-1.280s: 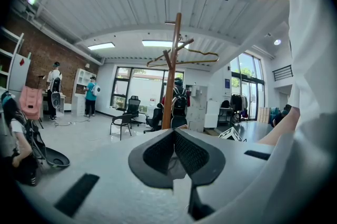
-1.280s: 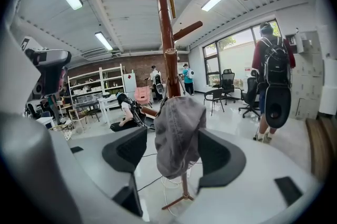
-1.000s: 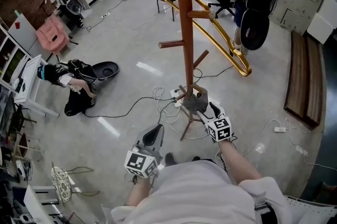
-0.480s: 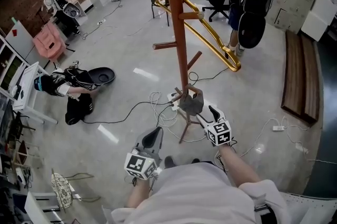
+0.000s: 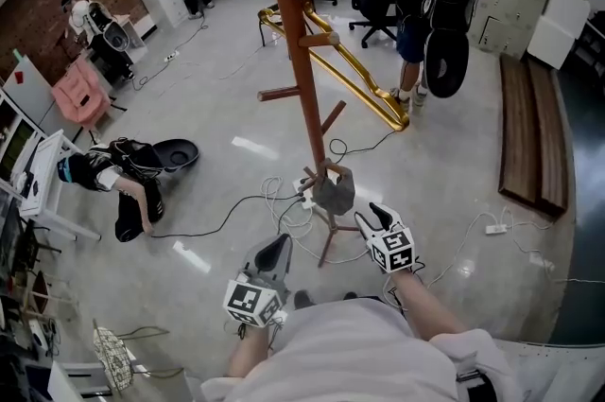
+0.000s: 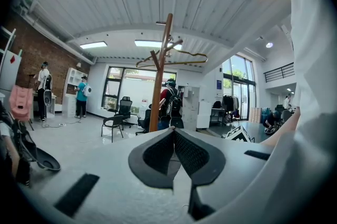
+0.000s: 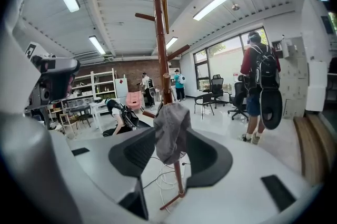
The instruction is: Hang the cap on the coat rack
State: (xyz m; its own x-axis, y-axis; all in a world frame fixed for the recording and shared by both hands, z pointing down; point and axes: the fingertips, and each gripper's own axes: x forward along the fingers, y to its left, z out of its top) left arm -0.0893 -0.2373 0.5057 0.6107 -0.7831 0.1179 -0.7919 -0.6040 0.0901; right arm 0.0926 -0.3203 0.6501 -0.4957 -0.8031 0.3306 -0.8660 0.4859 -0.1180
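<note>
A grey cap [image 5: 333, 192] hangs on a low peg of the tall wooden coat rack [image 5: 298, 78]. My right gripper [image 5: 371, 214] is a little to the right of the cap and clear of it. Its jaws are closing, with nothing between them. In the right gripper view the cap [image 7: 169, 125] hangs on the rack [image 7: 160, 33] beyond the jaws. My left gripper [image 5: 277, 249] is low at the front with its jaws shut on nothing. In the left gripper view its tips [image 6: 173, 131] meet, and the rack [image 6: 160, 75] stands farther off.
White cables and a power strip [image 5: 284, 197] lie round the rack's foot. A gold clothes rail [image 5: 359, 78] lies on the floor behind it. A person with a backpack [image 5: 435, 3] stands at the back right beside a wooden bench [image 5: 529, 135]. Another person [image 5: 113, 173] crouches at the left.
My right gripper has drawn back from the cap toward me and its jaws have narrowed. The cap stays hanging on the peg. The left gripper has hardly moved.
</note>
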